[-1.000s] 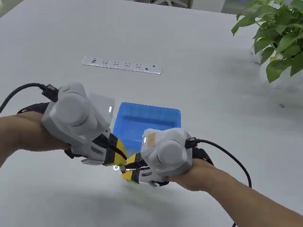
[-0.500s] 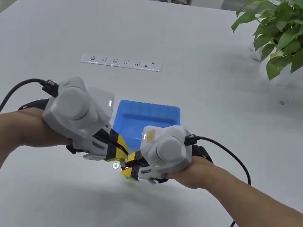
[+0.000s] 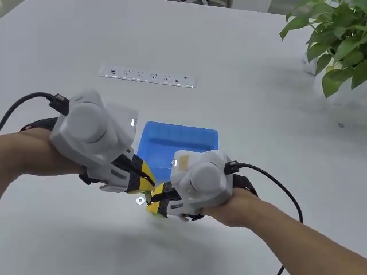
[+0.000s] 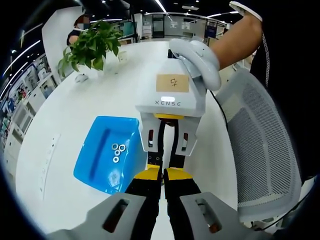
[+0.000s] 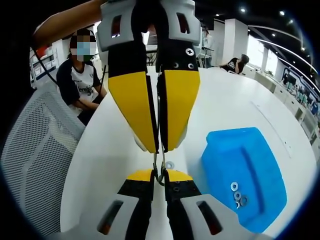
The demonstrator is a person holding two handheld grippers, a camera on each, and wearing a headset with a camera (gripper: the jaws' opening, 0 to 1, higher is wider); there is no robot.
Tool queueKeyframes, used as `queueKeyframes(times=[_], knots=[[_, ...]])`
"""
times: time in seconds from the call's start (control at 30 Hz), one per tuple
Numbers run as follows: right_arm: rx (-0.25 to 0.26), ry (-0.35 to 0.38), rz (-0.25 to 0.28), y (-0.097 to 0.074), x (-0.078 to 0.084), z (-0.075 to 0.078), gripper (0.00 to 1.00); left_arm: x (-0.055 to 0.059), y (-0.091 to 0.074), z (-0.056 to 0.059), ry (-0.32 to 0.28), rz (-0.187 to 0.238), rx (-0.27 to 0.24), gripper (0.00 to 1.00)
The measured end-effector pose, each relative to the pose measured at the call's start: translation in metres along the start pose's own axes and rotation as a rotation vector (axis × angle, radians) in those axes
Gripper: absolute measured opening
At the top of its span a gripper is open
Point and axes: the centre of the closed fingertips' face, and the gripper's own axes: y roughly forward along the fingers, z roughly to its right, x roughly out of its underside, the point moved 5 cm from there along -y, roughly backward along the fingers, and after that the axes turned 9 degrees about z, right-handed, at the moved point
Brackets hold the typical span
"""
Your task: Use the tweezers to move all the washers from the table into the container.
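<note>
I get bright, even light from ceiling lights on the white table, soft shadows, strong fisheye bending at edges, close foreground perhaps slightly soft.

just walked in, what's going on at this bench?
A person holds a gripper in each hand, tip to tip over the white table. The left gripper has its jaws shut on thin metal tweezers, whose end reaches between the jaws of the right gripper; whether those grip it is unclear. One washer lies on the table beside them. A few washers already sit in the blue container nearby.
</note>
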Motion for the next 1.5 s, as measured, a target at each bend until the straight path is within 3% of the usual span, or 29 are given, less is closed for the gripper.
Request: queueKeyframes(times=[0.87, 1.5], knots=[[0.027, -0.053, 0.009, -0.023, -0.026, -0.003, 0.10, -0.029, -0.020, 0.005, 0.032, -0.006, -0.014, 0.05], [0.068, -0.098, 0.004, -0.045, -0.042, 0.013, 0.09, -0.054, -0.029, -0.006, 0.084, 0.004, -0.032, 0.05]])
